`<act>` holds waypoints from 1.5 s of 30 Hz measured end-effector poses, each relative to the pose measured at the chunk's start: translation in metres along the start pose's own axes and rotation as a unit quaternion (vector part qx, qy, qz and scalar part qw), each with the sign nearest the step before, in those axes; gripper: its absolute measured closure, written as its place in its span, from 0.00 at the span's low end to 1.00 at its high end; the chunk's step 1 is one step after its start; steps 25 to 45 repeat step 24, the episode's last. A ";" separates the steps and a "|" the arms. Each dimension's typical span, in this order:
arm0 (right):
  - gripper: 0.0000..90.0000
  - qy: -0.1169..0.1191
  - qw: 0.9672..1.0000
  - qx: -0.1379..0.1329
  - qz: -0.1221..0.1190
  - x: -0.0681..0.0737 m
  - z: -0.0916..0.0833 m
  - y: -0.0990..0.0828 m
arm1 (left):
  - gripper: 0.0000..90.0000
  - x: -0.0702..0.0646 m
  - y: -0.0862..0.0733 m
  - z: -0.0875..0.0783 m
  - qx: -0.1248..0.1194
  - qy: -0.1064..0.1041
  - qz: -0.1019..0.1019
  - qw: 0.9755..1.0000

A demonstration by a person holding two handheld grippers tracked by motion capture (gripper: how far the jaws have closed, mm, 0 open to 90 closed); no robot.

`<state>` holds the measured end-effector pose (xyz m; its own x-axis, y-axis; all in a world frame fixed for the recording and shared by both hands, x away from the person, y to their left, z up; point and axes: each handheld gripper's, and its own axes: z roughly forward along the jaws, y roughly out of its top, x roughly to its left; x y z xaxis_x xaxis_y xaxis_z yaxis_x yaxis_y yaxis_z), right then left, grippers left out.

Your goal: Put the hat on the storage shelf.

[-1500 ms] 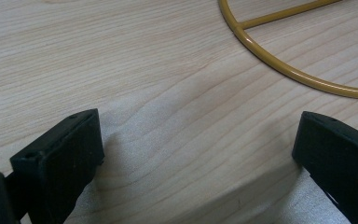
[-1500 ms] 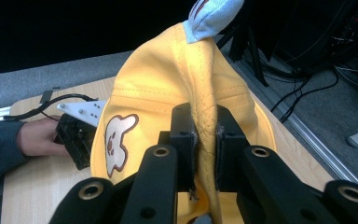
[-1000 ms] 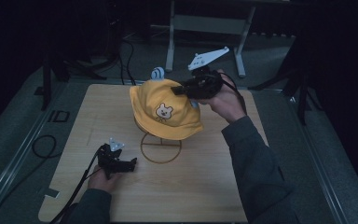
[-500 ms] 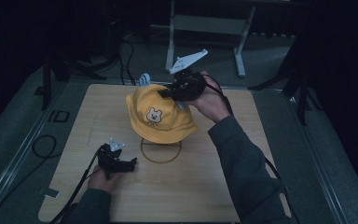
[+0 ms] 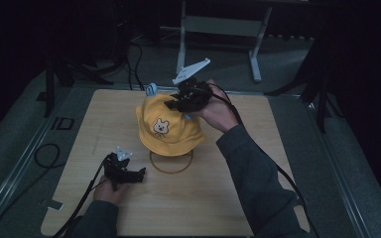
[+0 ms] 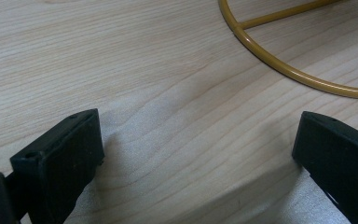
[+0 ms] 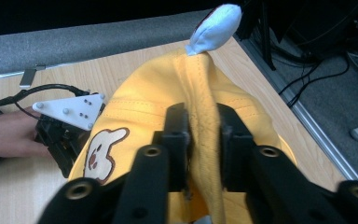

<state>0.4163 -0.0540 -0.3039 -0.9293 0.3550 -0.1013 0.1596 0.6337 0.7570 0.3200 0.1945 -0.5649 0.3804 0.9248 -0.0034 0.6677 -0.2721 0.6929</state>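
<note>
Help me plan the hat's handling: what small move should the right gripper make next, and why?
Probably keep lifting. The right gripper pinches a fold of the yellow bear hat above the gold wire stand's ring base, while the left gripper rests open on the wooden table beside that ring. More height should clear the stand.

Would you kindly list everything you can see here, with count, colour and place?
Hat: one, yellow with a bear face and a pale blue ear, lifted over the table's middle, crown pinched by the right tongs.
Wire stand: one, gold ring base, on the table under the hat.
Table: one, light wood, centre.
Metal frame: one, grey, on the floor behind the table.
Cables: black, on the floor at left.
Left tongs: black, open, resting on the table near the stand.
Right tongs: black, shut on the hat.
</note>
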 end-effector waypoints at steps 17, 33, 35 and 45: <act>0.38 -0.037 0.998 -0.015 0.041 -0.005 -0.031 -0.003 | 0.02 0.000 0.000 0.000 -0.001 0.000 0.000 1.000; 0.36 -0.047 0.997 -0.021 0.050 -0.011 -0.038 -0.006 | 0.02 0.000 0.000 0.000 -0.001 0.000 0.000 1.000; 0.36 -0.047 0.997 -0.021 0.050 -0.011 -0.038 -0.006 | 0.02 0.000 0.000 0.000 -0.001 0.000 0.000 1.000; 0.36 -0.047 0.997 -0.021 0.050 -0.011 -0.038 -0.006 | 0.02 0.000 0.000 0.000 -0.001 0.000 0.000 1.000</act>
